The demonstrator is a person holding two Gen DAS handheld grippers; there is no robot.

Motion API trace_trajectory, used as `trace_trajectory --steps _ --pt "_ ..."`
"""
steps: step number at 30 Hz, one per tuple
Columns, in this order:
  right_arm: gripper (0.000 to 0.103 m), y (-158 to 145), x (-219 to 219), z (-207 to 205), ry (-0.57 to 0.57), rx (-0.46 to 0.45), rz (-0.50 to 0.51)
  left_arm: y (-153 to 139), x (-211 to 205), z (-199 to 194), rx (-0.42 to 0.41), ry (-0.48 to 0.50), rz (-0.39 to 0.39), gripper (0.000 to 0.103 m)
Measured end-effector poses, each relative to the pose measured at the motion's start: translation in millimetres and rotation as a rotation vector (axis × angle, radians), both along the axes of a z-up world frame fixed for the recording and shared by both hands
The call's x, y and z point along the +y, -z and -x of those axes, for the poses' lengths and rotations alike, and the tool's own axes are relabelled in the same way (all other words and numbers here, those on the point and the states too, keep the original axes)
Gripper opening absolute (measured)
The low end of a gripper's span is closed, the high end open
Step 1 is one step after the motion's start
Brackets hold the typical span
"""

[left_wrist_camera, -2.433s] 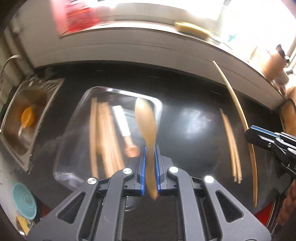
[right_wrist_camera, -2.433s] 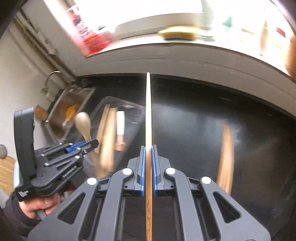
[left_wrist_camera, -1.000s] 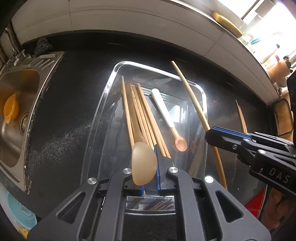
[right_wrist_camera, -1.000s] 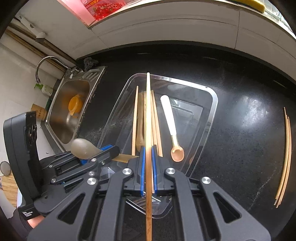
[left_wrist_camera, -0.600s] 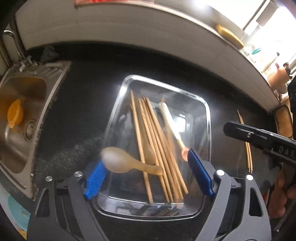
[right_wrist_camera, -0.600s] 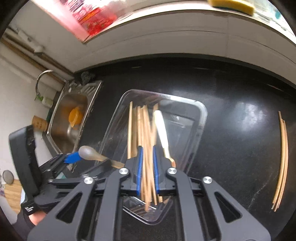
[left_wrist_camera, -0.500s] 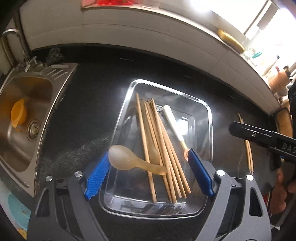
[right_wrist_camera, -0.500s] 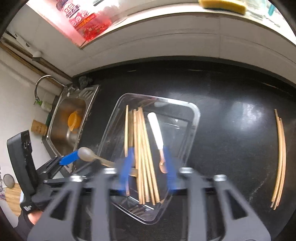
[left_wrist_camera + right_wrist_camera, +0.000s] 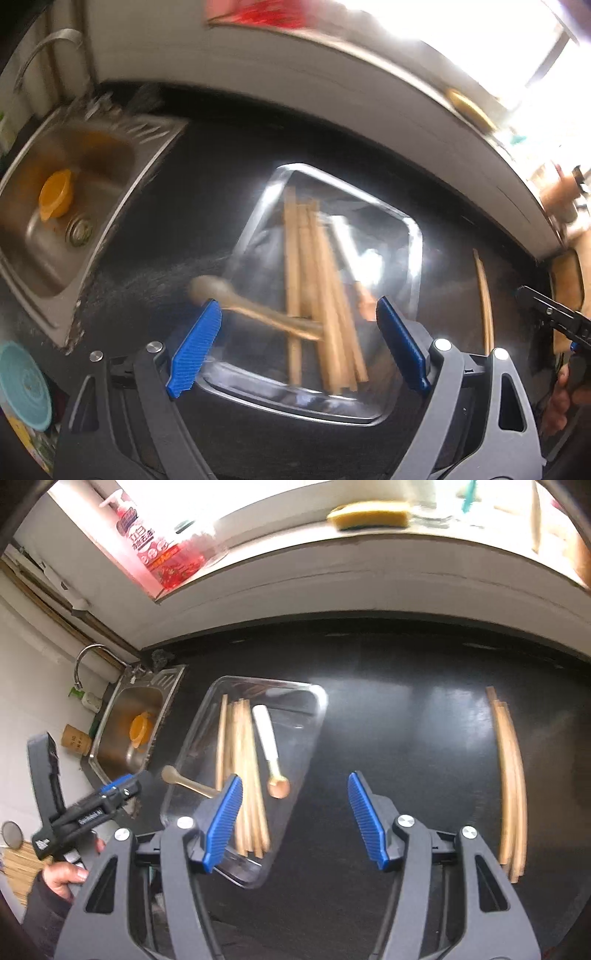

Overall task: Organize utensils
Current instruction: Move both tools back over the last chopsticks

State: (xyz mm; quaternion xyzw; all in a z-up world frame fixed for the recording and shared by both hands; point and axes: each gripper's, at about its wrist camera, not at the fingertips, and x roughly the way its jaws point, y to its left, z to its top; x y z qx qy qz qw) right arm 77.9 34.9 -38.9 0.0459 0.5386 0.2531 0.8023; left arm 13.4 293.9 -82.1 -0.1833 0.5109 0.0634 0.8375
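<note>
A clear plastic tray point(image 9: 314, 716) point(image 9: 415, 258) lies on the black counter. It holds several wooden chopsticks point(image 9: 243, 760) point(image 9: 314, 280) and a white-handled spoon point(image 9: 269, 746). A beige spoon point(image 9: 184, 781) point(image 9: 255, 308) rests across the tray's left rim, its bowl outside. My left gripper point(image 9: 299, 343) is open and empty above the tray's near end. My right gripper point(image 9: 295, 819) is open and empty, above the counter just right of the tray. A few more chopsticks point(image 9: 509, 775) point(image 9: 484, 299) lie on the counter to the right.
A steel sink point(image 9: 129, 723) point(image 9: 70, 221) with an orange cup point(image 9: 140, 729) sits left of the tray. A white ledge at the back carries a pink soap bottle point(image 9: 159, 542) and a yellow sponge point(image 9: 369, 515). A teal dish point(image 9: 22, 384) lies at the near left.
Both grippers opened and let go: the beige spoon dropped across the tray's left rim, the long chopstick joined the bundle. Both grippers have since lifted back, the right one moving rightward.
</note>
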Motion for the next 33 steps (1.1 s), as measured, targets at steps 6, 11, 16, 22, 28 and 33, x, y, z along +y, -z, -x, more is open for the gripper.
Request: trace_trajectory --steps 6,11,16,22,28,33 --pt "0.059 -5.6 -77.8 8.6 0.073 -0.039 0.043 -13.5 -96.2 -20.2 -0.029 0.121 0.0 0.084" --pt "0.058 -7.8 -150.7 15.4 0.106 -0.093 0.126 -11.5 -187.1 -36.9 -0.029 0.25 -0.011 0.084" --pt "0.058 0.4 -213.1 19.1 0.131 -0.09 0.155 -5.6 -260.2 -51.3 -0.021 0.34 -0.036 0.084" --pt "0.058 5.6 -254.5 15.3 0.12 -0.089 0.151 3.7 -313.4 -63.9 -0.016 0.361 -0.043 0.084" --pt "0.058 13.5 -265.7 3.5 0.117 -0.081 0.147 38.2 -338.7 -87.4 0.035 0.344 -0.061 0.084" --pt "0.058 25.2 -275.2 -12.6 0.127 -0.06 0.151 83.8 -349.5 -114.3 0.102 0.323 -0.063 0.084"
